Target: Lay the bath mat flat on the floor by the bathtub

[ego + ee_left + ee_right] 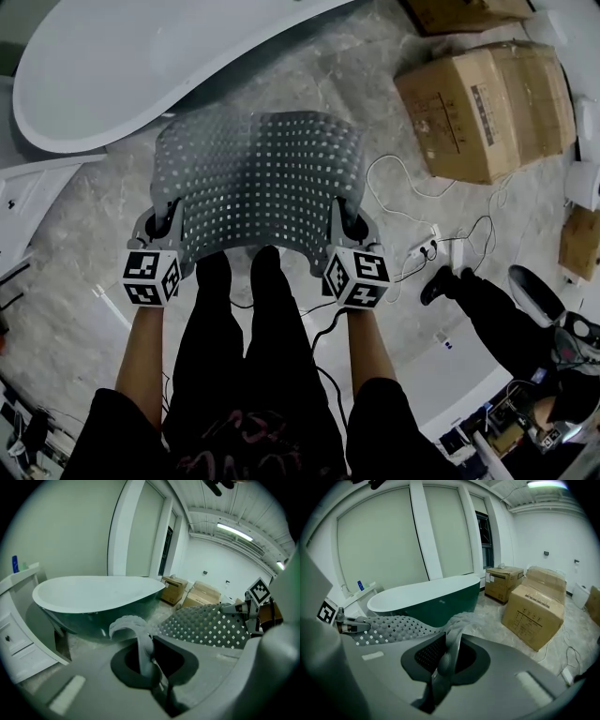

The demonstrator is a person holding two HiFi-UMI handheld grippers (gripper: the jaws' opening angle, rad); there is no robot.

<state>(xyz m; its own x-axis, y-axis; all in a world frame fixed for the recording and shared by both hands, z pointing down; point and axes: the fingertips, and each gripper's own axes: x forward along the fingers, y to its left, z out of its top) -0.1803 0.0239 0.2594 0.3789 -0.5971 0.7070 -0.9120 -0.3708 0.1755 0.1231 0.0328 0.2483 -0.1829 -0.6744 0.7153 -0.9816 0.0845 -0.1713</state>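
The pale marbled floor (pixel 375 66) filled most of the head view, and the white-rimmed, dark-sided bathtub (pixel 112 66) stood across its upper left. To the upper right, well apart from the tub, sat a large cardboard box (pixel 487 98) with a smaller one behind it. The grey bath mat (pixel 258 178), studded and pierced with rows of small holes, hung over the floor just beside the tub. It was stretched between the two tools and bowed upward in the middle, its far edge curling down toward the tub's side. Whether that far edge touched the floor was hard to judge from above. The left gripper (pixel 167 220) had its jaws pinched narrow on the mat's near left corner, a fold of the mat sticking up between them. The right gripper (pixel 345 220) was clamped the same way on the near right corner. Both were level with each other above the person's black-trousered legs (pixel 234 356). A white power strip (pixel 424 249) with thin cables lay on the floor to the right.
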